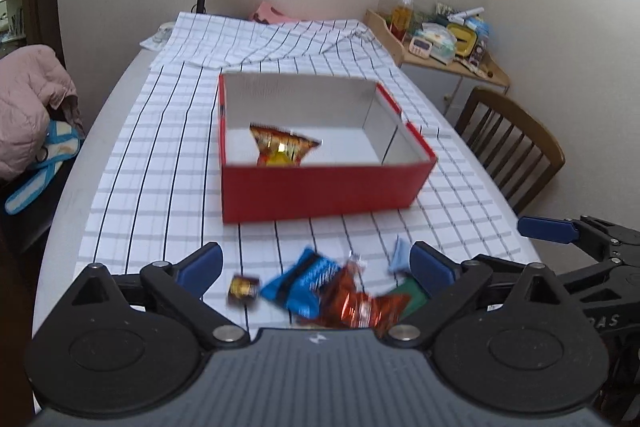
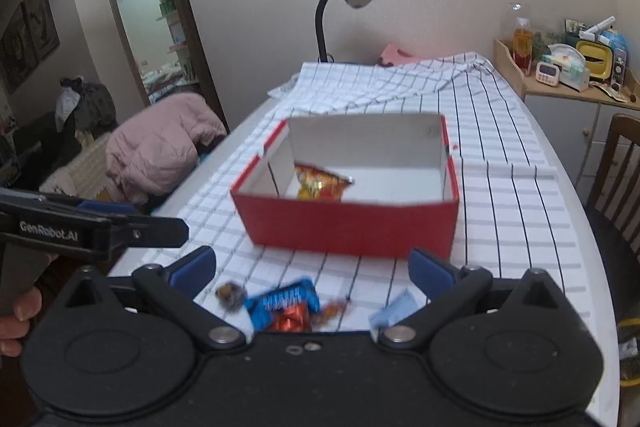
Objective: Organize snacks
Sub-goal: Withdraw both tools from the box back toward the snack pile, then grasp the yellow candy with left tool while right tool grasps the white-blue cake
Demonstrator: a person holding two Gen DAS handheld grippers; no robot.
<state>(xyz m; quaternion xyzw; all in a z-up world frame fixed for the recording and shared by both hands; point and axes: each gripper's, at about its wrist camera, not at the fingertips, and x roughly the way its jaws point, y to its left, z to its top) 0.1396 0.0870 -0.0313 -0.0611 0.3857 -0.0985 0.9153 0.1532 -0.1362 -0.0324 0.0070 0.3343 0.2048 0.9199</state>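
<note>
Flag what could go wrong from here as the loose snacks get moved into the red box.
1. The blue packet, orange wrapper and small candy lie bunched together, some overlapping; open fingers of the left gripper may pinch two at once.
2. Both grippers face the same pile; the right gripper could collide with the left.
3. The red box sits on a loose checked cloth, so a nudge might slide it.

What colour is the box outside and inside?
The box is red outside and white inside, best seen in the left wrist view.
</note>
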